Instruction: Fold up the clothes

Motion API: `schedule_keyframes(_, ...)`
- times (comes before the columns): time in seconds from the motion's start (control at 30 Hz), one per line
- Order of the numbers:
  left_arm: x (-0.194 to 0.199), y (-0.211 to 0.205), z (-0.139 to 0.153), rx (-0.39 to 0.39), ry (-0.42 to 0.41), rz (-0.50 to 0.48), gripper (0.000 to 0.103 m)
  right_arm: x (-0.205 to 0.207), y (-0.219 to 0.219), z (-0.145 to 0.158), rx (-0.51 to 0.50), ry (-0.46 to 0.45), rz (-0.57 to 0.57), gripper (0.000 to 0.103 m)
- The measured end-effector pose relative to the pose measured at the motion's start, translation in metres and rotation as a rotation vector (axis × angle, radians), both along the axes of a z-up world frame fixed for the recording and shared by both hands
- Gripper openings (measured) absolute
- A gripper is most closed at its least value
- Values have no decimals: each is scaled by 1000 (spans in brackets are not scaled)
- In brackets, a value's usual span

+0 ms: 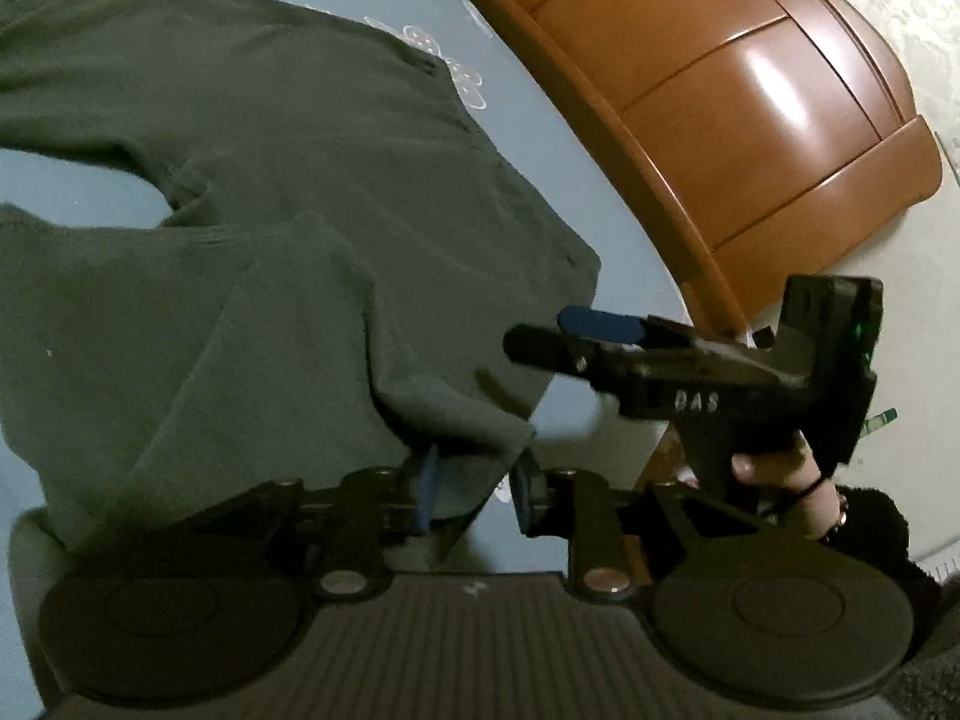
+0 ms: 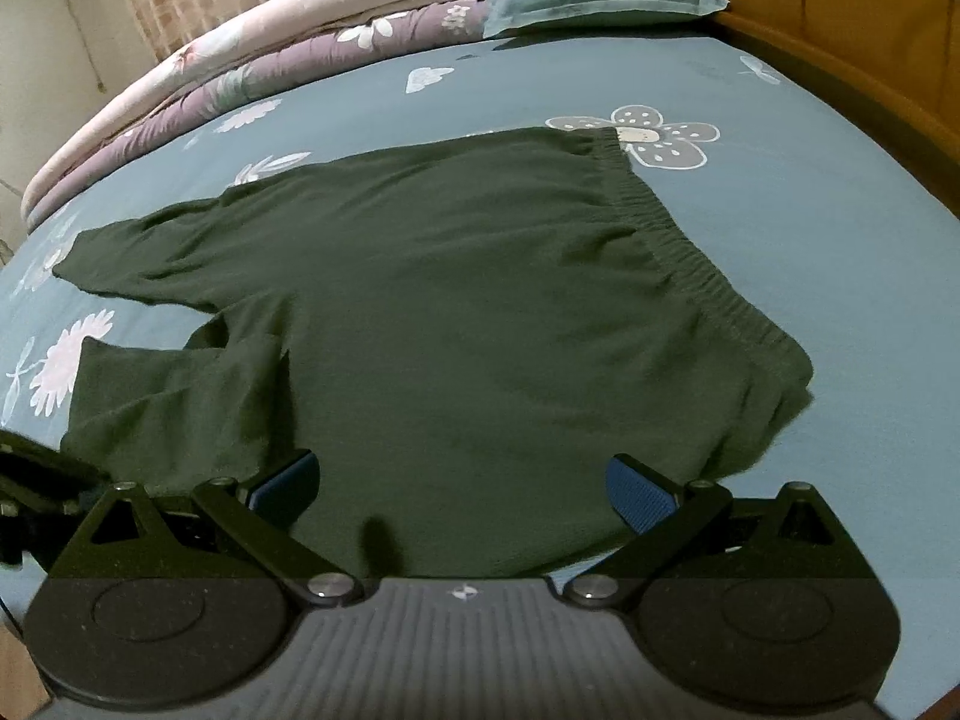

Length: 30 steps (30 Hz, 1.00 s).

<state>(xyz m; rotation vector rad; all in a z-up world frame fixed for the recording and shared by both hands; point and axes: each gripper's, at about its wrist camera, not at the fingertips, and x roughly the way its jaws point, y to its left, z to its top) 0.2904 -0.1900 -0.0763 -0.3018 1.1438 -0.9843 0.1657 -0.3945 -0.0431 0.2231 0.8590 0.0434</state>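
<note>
With the dark green shorts [image 2: 456, 300] spread mid-frame on the bed sheet [image 2: 840, 240], the left gripper [image 1: 474, 486] stands parted around a leg hem, the right gripper [image 2: 462, 492] released, so the fold could slump.

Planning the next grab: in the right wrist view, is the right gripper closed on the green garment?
No: the right gripper stands wide open, its blue pads apart above the dark green garment, gripping nothing.
</note>
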Motion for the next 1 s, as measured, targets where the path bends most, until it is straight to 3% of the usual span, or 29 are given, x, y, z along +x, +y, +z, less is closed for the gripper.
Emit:
schedule_keyframes(0.1,-11,13,25,-25,-49,-7,33,4,-5,7,16,-22,-7,103)
schedule_keyframes(0.17,-19,30,47,-40,-97,1,50,7,-4,14,26,-41,5,103)
schedule_keyframes(0.27,-29,70,68,2,-170,87,59,11,4,24,30,-70,57,103)
schedule_keyframes(0.33,-32,96,68,59,-171,173,60,15,17,29,33,-81,113,103)
schedule_keyframes(0.47,-36,135,49,133,-96,340,59,17,49,35,48,-90,264,103)
schedule_keyframes(0.7,-47,152,21,116,5,418,60,1,128,43,-79,-118,609,103)
schedule_keyframes(0.83,-52,165,7,-16,120,426,60,-16,171,44,-223,-148,770,103)
schedule_keyframes(1.0,-48,164,-21,-184,296,409,60,-20,182,45,-236,-129,756,103)
